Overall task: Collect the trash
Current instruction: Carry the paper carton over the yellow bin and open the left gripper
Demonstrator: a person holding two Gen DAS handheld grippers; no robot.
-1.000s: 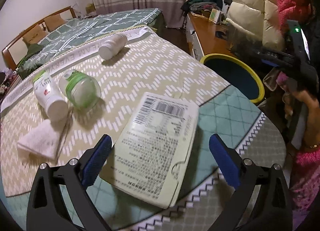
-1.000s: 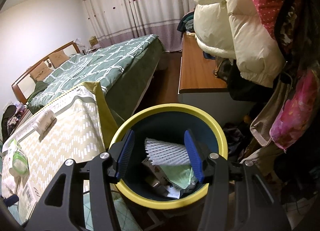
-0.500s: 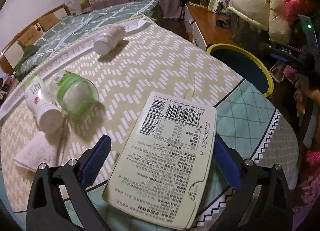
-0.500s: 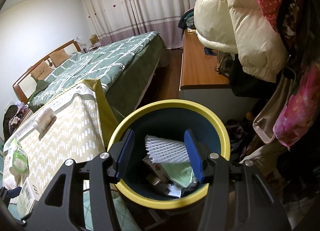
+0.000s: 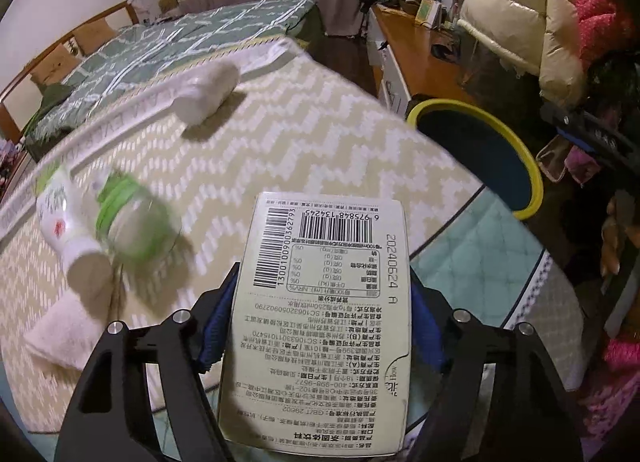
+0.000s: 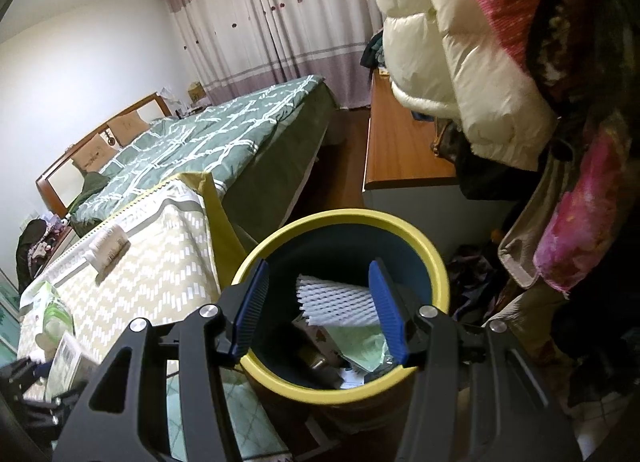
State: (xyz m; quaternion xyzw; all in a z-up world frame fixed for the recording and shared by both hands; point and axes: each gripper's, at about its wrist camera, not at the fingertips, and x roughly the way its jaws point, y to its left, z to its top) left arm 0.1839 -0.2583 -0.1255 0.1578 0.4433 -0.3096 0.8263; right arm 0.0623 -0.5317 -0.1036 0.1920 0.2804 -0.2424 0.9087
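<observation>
My left gripper [image 5: 320,314] is shut on a flat cream packet [image 5: 324,302] printed with barcodes, and holds it tilted up off the table. The yellow-rimmed dark bin [image 5: 480,154] stands past the table's right edge. My right gripper [image 6: 318,302] is open and empty above that bin [image 6: 340,222]. White foam netting [image 6: 336,300] and other trash lie inside. The packet also shows at the far left of the right wrist view [image 6: 70,358].
On the zigzag tablecloth [image 5: 300,134] lie a white bottle [image 5: 208,92], a green-lidded jar [image 5: 136,218], a white tube [image 5: 68,230] and a folded tissue [image 5: 68,334]. A bed [image 6: 200,142], a wooden desk [image 6: 400,158] and hanging coats [image 6: 460,42] surround the bin.
My left gripper has closed on the packet and lifted it off the table. The right gripper has stayed open over the bin, shifting only slightly.
</observation>
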